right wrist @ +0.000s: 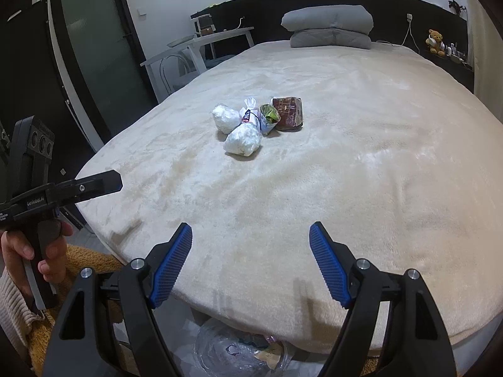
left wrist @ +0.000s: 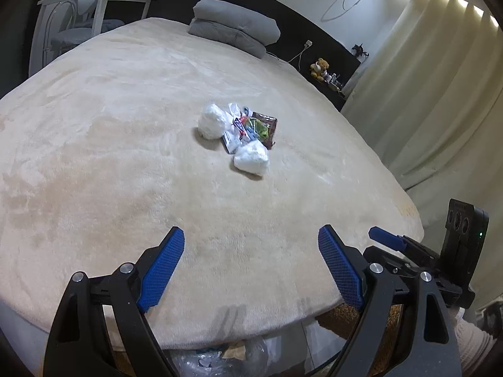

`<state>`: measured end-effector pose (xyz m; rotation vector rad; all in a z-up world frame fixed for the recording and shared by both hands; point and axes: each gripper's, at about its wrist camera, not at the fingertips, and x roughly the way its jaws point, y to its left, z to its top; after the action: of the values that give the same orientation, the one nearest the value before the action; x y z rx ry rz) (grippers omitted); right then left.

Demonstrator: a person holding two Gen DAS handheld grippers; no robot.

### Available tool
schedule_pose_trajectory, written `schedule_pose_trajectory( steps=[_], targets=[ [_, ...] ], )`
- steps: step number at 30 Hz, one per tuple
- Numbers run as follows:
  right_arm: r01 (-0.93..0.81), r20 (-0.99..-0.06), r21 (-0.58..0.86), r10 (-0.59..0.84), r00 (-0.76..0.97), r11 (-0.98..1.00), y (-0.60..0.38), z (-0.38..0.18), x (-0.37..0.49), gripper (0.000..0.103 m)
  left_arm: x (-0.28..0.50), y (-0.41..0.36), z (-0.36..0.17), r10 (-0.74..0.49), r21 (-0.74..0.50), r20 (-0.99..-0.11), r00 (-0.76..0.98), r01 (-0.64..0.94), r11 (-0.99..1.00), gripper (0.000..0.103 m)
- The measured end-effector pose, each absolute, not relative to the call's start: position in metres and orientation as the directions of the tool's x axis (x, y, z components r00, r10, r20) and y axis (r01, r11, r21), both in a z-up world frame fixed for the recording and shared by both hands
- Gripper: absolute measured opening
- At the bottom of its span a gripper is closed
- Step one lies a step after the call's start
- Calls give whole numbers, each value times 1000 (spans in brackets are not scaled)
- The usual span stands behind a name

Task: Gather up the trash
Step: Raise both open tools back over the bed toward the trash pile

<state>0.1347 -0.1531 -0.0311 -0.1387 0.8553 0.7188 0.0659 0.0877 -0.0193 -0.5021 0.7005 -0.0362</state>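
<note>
A small heap of trash lies mid-bed on the cream blanket (left wrist: pixel 110 157): two crumpled white paper balls (left wrist: pixel 252 157) (left wrist: pixel 212 121), a white printed wrapper (left wrist: pixel 236 132), a green wrapper (left wrist: pixel 258 127) and a brown packet (left wrist: pixel 267 124). The same heap shows in the right wrist view: near ball (right wrist: pixel 242 140), far ball (right wrist: pixel 225 118), green wrapper (right wrist: pixel 268 116), brown packet (right wrist: pixel 288 113). My left gripper (left wrist: pixel 251 238) is open and empty above the bed's near edge. My right gripper (right wrist: pixel 250 235) is open and empty too, well short of the heap. A clear bag with trash (right wrist: pixel 242 350) sits on the floor below.
Grey folded pillows (left wrist: pixel 235 28) lie at the dark headboard. A white side table (right wrist: pixel 201 47) stands left of the bed, a curtain (left wrist: pixel 440 78) to the right. A teddy bear (right wrist: pixel 435 41) sits on a shelf. The other gripper shows at each view's edge (left wrist: pixel 386 238) (right wrist: pixel 81 188).
</note>
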Motion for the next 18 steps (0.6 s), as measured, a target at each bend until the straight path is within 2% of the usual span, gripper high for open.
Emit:
schedule_pose_trajectory(
  steps=[18],
  targets=[
    [-667, -753, 178, 536, 382, 724, -81, -55, 215, 76, 127, 143, -6, -200, -517, -523, 829, -121, 847, 85]
  ],
)
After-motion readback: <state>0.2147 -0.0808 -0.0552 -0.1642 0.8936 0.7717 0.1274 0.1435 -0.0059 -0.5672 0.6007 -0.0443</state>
